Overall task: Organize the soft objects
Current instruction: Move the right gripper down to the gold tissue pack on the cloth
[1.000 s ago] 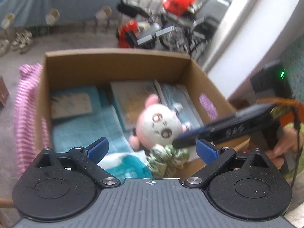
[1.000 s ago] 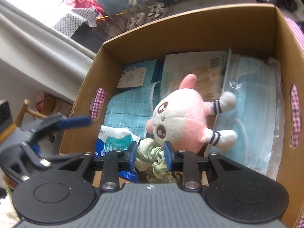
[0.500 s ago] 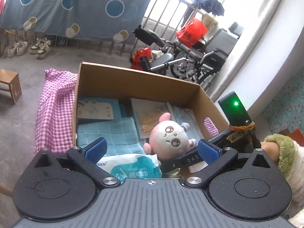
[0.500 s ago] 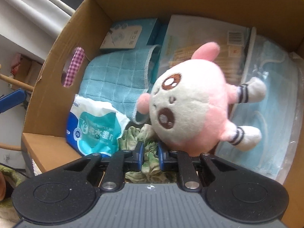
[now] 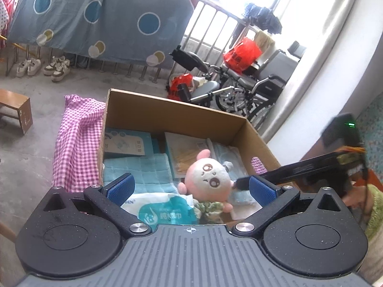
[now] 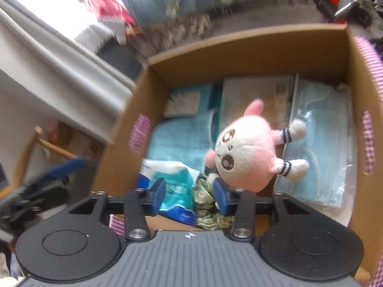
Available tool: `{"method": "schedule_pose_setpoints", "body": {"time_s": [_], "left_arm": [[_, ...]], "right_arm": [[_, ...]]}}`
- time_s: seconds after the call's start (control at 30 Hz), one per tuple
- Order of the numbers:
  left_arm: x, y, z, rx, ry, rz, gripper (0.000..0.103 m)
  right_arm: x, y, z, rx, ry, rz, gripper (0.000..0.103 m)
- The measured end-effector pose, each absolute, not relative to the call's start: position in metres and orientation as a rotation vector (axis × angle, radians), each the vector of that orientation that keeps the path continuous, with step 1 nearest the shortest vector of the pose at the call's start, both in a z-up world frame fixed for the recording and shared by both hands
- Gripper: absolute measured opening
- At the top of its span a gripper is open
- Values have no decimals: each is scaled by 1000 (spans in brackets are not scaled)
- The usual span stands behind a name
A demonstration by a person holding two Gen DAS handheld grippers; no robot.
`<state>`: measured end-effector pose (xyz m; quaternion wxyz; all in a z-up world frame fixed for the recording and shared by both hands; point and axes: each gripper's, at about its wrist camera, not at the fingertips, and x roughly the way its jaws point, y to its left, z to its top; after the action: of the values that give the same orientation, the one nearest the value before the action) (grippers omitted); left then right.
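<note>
A cardboard box (image 5: 172,110) (image 6: 239,45) holds a pink and white plush toy (image 5: 209,178) (image 6: 249,153), a green patterned scrunchie (image 5: 210,206) (image 6: 205,196), a teal wet-wipes pack (image 5: 165,211) (image 6: 177,186), a blue towel (image 5: 141,167) (image 6: 177,141), flat packets and face masks (image 6: 320,129). My left gripper (image 5: 190,189) is open and empty, held back above the box's near edge. My right gripper (image 6: 189,193) is open over the near edge, its jaws straddling the scrunchie and wipes pack without gripping them.
A pink checked cloth (image 5: 79,143) lies under the box. A wooden stool (image 5: 16,107) stands at the left. Wheelchairs (image 5: 239,83) and red bags stand behind the box by a window. Shoes (image 5: 43,67) line a hanging blue sheet.
My right gripper was shut on the scrunchie; it has opened and pulled back, leaving the scrunchie in the box. My left gripper has risen and backed away.
</note>
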<state>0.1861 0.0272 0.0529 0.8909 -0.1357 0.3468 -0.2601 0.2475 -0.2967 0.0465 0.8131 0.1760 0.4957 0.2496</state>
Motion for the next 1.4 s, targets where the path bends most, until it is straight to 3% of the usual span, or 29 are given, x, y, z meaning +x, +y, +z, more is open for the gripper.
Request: {"method": "schedule_pose_setpoints", "body": {"time_s": [0.37, 0.43, 0.5, 0.93, 1.4], "left_arm": [[148, -9, 60, -207, 733, -617, 102], [137, -25, 57, -169, 741, -669, 102], [127, -44, 52, -123, 756, -738, 102], [109, -173, -24, 120, 882, -973, 101], [128, -223, -58, 292, 897, -962, 99]], "right_arm": [[135, -374, 70, 581, 811, 484, 49], [115, -386, 61, 610, 797, 446, 56], [99, -395, 48, 649, 792, 407, 60], [58, -448, -46, 914, 843, 173, 60], [79, -459, -93, 986, 931, 183, 59]]}}
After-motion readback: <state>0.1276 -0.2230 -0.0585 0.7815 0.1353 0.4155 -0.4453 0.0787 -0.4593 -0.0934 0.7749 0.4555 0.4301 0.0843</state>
